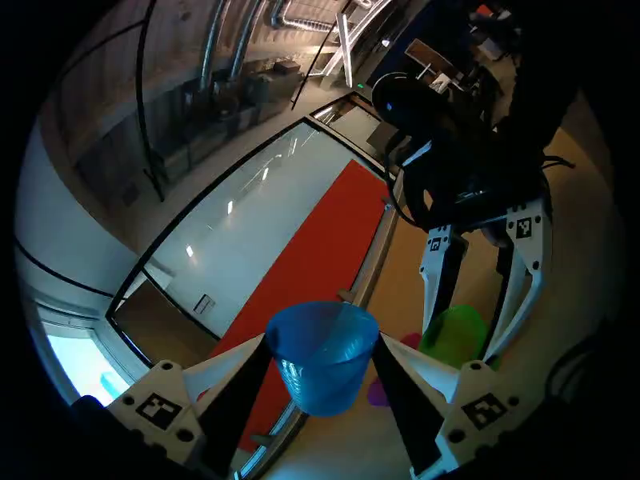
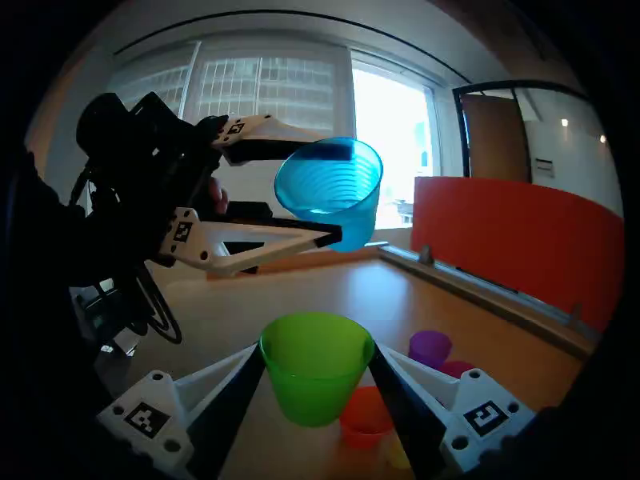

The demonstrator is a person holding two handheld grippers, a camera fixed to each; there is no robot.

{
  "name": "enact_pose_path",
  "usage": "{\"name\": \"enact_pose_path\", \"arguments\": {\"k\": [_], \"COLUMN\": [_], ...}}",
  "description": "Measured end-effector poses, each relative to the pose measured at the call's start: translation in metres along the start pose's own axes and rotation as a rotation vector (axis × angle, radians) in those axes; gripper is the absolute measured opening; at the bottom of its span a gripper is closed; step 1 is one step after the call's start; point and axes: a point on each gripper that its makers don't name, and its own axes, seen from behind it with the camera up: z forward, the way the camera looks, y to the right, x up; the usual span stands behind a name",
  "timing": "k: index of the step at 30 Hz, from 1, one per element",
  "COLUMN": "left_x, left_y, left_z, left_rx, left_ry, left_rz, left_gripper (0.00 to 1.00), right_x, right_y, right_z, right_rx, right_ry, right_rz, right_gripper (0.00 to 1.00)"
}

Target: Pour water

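My left gripper point(image 1: 322, 344) is shut on a translucent blue cup point(image 1: 322, 360), fingers pressing both its sides. In the right gripper view that left gripper point(image 2: 344, 190) hangs high at upper left, held by a hand, and the blue cup point(image 2: 330, 192) is tipped on its side with its mouth toward the camera. Below it, my right gripper point(image 2: 317, 356) is shut on an upright green cup point(image 2: 316, 376) over the wooden table point(image 2: 400, 304). The left gripper view shows the right gripper point(image 1: 462, 340) with the green cup point(image 1: 456, 336). I cannot tell whether either cup holds water.
On the table behind the green cup stand a purple cup point(image 2: 430, 348), a magenta cup point(image 2: 458, 369), an orange cup point(image 2: 366, 416) and a yellow one point(image 2: 396, 452). A red partition point(image 2: 520, 232) runs along the table's far right edge. Windows are behind.
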Motion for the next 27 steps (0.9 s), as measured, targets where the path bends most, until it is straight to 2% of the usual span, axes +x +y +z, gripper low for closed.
{"name": "enact_pose_path", "arguments": {"k": [12, 27], "left_x": [0.0013, 0.004], "left_y": [0.0016, -0.0001], "left_z": [0.0018, 0.0007], "left_rx": [0.002, 0.007], "left_ry": [0.001, 0.005], "left_rz": [0.049, 0.076], "left_gripper": [0.85, 0.85], "right_x": [0.0005, 0.001], "right_y": [0.0015, 0.0016], "right_z": [-0.0015, -0.0015], "right_rx": [0.0, -0.001], "right_ry": [-0.001, 0.002], "right_rz": [-0.006, -0.008], "right_gripper": [0.93, 0.93]}}
